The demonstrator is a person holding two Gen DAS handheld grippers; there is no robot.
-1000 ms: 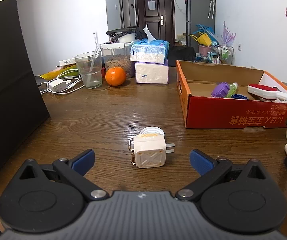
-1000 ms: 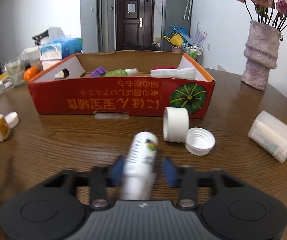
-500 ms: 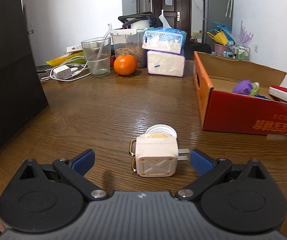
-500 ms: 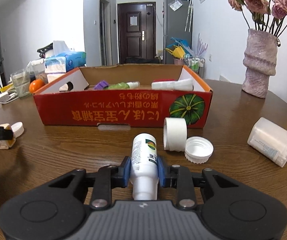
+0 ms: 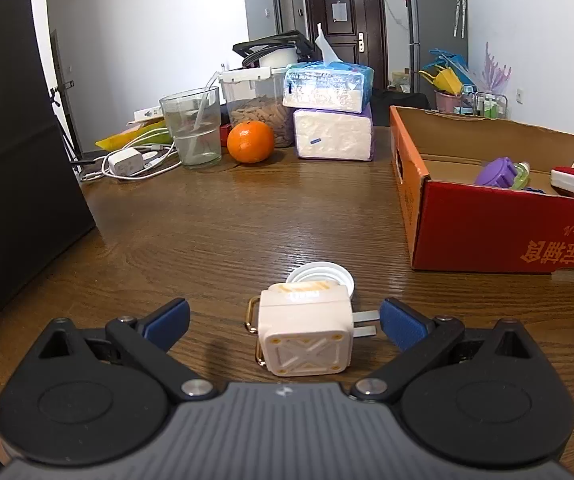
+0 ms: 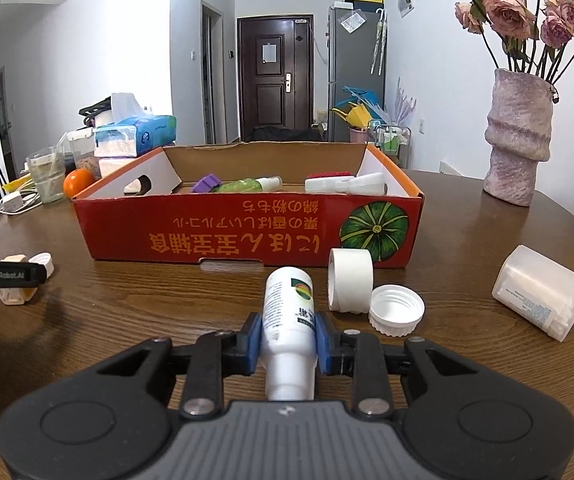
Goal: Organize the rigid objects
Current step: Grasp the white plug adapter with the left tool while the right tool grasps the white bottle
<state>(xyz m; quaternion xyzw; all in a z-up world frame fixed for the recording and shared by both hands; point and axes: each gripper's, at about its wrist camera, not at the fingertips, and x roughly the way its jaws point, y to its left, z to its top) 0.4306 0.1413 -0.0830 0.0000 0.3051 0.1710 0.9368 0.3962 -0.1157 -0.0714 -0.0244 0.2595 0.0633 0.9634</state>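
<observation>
Left tongs nearer charger, apart; right tongs clamp bottle; wooden table.

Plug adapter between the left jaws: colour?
Cream-white plug adapter, orange-yellow X pattern on its near face, gold loop on the side. Clearest in the left wrist view.

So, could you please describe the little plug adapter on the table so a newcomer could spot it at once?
Start at the red cardboard box on the wooden table; look to its front left corner. There lies a cream cube-shaped plug adapter beside a white bottle cap. It alone has metal prongs and an X-patterned face.
</observation>
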